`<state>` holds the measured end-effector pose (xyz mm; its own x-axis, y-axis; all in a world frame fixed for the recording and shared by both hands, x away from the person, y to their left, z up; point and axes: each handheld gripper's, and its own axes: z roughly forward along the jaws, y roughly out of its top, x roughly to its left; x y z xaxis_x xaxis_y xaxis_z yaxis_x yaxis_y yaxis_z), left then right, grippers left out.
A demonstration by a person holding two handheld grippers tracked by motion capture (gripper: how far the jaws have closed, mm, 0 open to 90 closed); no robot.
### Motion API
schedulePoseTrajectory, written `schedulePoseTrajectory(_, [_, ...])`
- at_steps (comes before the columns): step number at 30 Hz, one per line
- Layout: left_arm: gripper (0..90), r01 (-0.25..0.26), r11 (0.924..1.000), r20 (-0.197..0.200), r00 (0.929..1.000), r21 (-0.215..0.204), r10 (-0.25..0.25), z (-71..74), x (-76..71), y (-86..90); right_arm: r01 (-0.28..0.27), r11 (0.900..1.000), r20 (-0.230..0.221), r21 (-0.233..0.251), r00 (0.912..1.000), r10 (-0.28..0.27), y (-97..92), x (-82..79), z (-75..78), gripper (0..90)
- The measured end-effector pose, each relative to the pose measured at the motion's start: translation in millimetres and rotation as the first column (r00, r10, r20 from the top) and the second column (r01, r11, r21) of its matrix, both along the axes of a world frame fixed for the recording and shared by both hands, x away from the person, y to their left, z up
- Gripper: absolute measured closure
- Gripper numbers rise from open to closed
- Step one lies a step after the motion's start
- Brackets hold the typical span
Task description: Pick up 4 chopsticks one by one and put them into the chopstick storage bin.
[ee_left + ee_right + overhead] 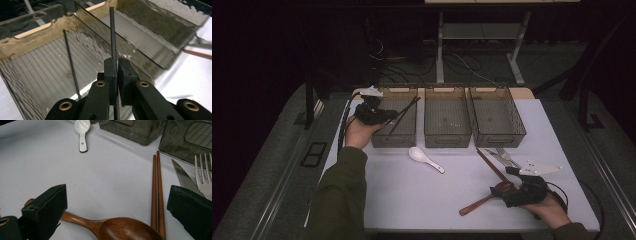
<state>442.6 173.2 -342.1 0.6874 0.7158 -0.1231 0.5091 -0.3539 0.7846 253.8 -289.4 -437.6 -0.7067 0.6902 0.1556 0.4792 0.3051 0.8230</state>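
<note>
- Black and thin, a chopstick (113, 37) sits clamped between my left gripper (373, 113) pads; in the left gripper view the jaws stand nearly together on it, and its shaft runs straight up toward twelve o'clock.
- In the high view that stick's long axis slants from my left hand up toward one o'clock, its far end over the leftmost bin (398, 116) of three smoky plastic bins.
- Its twin, the second black chopstick (71, 65), already lies on the ribbed floor of that bin, at about ten o'clock from my left jaws, running nearly the same way as the held one.
- I judge the coming move turns on this: the bin floor lies below and ahead of the held stick, so lowering along its own axis should lay it beside its twin.
- My right gripper (524, 187) rests at the table's five o'clock corner, jaws wide apart and gripping nothing, straddling a wooden spoon (117, 228); brown wooden chopsticks (157, 195) lie at its one o'clock.
- The left hand is the nearer one to the bin.
</note>
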Motion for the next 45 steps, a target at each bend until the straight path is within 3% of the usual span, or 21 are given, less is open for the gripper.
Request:
schedulePoseTrajectory(2, [85.2, -0.015, 0.9997, 0.01, 0.9998, -0.022, 0.015, 0.7, 6.3, -0.2, -0.002, 1.0, 0.002, 0.001, 1.0, 0.002, 0.5, -0.5, 0.2, 3.3])
schedulePoseTrajectory(5, [85.2, -0.034, 0.9994, 0.005, 0.9994, 0.001, 0.034, 0.2, 15.9, -1.7, -0.008, 1.0, -0.001, 0.004, 1.0, 0.008, 0.7, -1.2, 0.5, 3.3])
schedulePoseTrajectory(11, [85.2, -0.101, 0.9949, -0.009, 0.9949, -0.009, 0.101, -8.8, 35.7, -2.3, -0.016, 0.9998, 0.004, 0.009, 0.9999, 0.016, 0.4, -1.4, 1.0, 3.3])
schedulePoseTrajectory(15, [85.2, -0.142, 0.9889, -0.026, 0.9897, -0.044, 0.141, -17.6, 44.4, -2.0, -0.016, 0.9998, 0.003, 0.014, 0.9999, 0.016, 0.3, -1.6, 1.2, 3.3])
schedulePoseTrajectory(18, [85.2, -0.147, 0.9891, -0.03, 0.9888, -0.012, 0.146, -24.5, 48.8, -6.3, -0.017, 0.9997, 0.002, 0.016, 0.9998, 0.017, 0.2, -1.8, 1.4, 3.3])
schedulePoseTrajectory(27, [84.5, -0.195, 0.9807, -0.043, 0.9798, 0.016, 0.195, -37.0, 55.0, -9.5, -0.014, 0.9997, 0.004, 0.017, 0.9999, 0.014, -0.2, -2.0, 1.8, 3.3])
schedulePoseTrajectory(29, [72.6, -0.218, 0.9755, -0.027, 0.9754, 0.031, 0.219, -38.0, 55.4, -10.9, -0.014, 0.9997, 0.004, 0.019, 0.9999, 0.014, -0.6, -2.1, 2.0, 3.3])
schedulePoseTrajectory(39, [62.6, -0.169, 0.9846, -0.011, 0.9854, 0.045, 0.17, -29.7, 47.4, -14.5, -0.014, 0.9998, 0.005, 0.016, 0.9999, 0.014, -0.2, -2.0, 1.8, 3.3])
schedulePoseTrajectory(43, [56.2, -0.115, 0.9923, -0.02, 0.9931, 0.046, 0.116, -26.2, 41.7, -12.6, -0.01, 0.9999, 0.001, 0.014, 1.0, 0.01, -0.2, -2.0, 1.8, 3.3])
schedulePoseTrajectory(45, [52.9, -0.084, 0.9961, -0.022, 0.9962, 0.027, 0.085, -24.7, 38.0, -11.5, -0.009, 0.9999, 0.004, 0.014, 1.0, 0.009, -0.4, -1.9, 1.9, 3.3])
